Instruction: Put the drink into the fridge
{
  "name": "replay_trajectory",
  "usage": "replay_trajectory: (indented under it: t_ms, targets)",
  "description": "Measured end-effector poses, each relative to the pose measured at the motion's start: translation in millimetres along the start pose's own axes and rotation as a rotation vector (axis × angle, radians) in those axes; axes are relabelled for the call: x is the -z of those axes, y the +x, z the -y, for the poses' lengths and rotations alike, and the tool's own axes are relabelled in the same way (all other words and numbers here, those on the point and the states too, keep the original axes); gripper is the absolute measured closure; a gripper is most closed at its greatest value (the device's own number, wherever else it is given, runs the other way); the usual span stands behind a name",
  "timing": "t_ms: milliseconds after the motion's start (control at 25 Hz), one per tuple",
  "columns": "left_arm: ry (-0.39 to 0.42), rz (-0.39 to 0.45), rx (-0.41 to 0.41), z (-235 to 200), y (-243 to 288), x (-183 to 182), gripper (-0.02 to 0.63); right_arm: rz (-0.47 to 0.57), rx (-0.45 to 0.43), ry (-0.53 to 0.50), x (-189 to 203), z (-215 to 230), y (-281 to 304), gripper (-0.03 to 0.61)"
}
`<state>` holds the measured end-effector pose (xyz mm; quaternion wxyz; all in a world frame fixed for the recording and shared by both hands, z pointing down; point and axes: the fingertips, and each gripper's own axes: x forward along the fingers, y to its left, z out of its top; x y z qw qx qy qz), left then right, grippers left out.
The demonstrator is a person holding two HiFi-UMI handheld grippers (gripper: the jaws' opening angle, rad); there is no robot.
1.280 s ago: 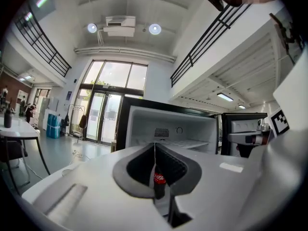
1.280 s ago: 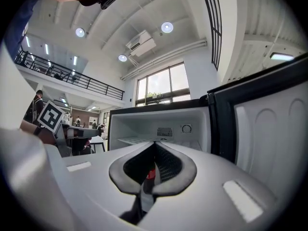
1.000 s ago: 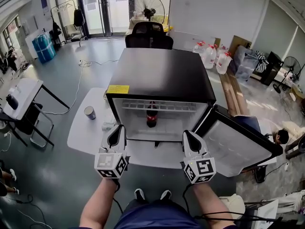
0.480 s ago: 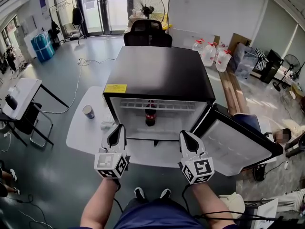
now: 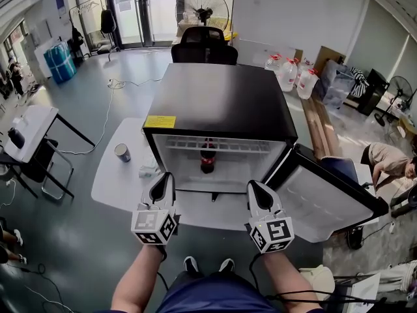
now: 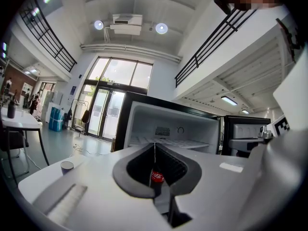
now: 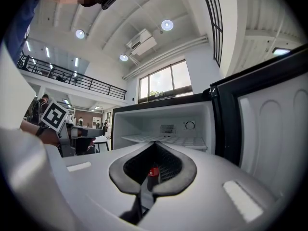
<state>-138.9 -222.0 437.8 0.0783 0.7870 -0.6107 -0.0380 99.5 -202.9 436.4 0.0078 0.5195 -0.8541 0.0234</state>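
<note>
A dark cola bottle with a red label (image 5: 207,157) stands upright inside the open black mini fridge (image 5: 221,103), under its wire shelf. The fridge door (image 5: 326,197) hangs open to the right. My left gripper (image 5: 163,182) is shut and empty, held in front of the fridge's left side. My right gripper (image 5: 255,191) is shut and empty too, in front of the right side. Through the closed jaws the bottle (image 6: 157,176) shows in the left gripper view, and the bottle (image 7: 152,171) shows in the right gripper view. Both grippers are apart from the bottle.
The fridge stands on a white table (image 5: 117,175) with a paper cup (image 5: 121,152) and a small plastic item (image 5: 147,171) at its left. A black office chair (image 5: 204,44) is behind the fridge. Water jugs (image 5: 287,74) and a bending person (image 5: 388,162) are at the right.
Both grippers have stayed shut and nearly still in front of the fridge. The bottle has not moved. A person at the far right has come further into view.
</note>
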Motion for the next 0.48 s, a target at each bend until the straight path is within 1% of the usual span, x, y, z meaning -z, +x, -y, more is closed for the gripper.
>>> replay_trajectory:
  t_ms: [480]
  targets:
    - [0.000,-0.007,0.019,-3.9,5.1,4.8,0.604,-0.013,0.007,0.004,6.0,-8.5,6.7,0.572]
